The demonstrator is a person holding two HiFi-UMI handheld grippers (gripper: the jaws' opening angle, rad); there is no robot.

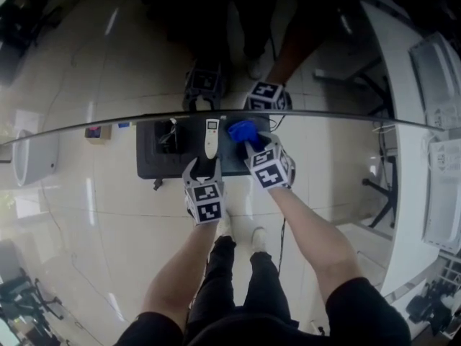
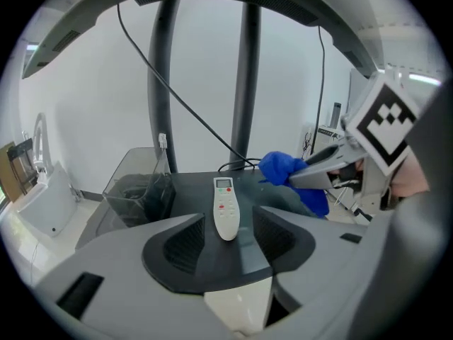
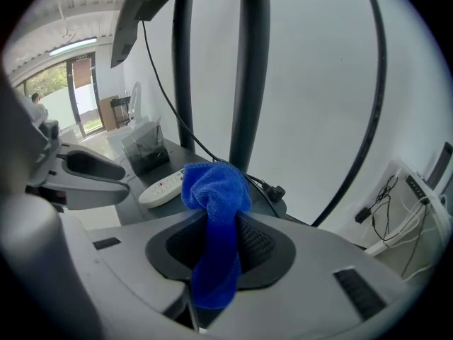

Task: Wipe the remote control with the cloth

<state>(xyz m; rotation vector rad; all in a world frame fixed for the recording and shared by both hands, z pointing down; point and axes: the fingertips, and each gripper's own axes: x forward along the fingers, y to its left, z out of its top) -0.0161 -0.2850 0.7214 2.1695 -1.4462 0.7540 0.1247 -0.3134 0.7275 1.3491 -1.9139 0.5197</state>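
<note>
I am holding my left gripper (image 2: 228, 245) with its jaws wide apart, straddling the near end of the slim white remote control (image 2: 226, 214), which is lying flat on the dark grey table (image 2: 191, 190); I judge this is for steadying it. To the right, my right gripper (image 3: 216, 243) is clamping the bunched blue microfibre cloth (image 3: 212, 190) and hovering just beside the remote, ready for wiping.

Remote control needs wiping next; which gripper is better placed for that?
Right, probably. The right gripper is shut on the blue cloth, close beside the remote control; the left gripper is open and empty at the remote's near end.
</note>
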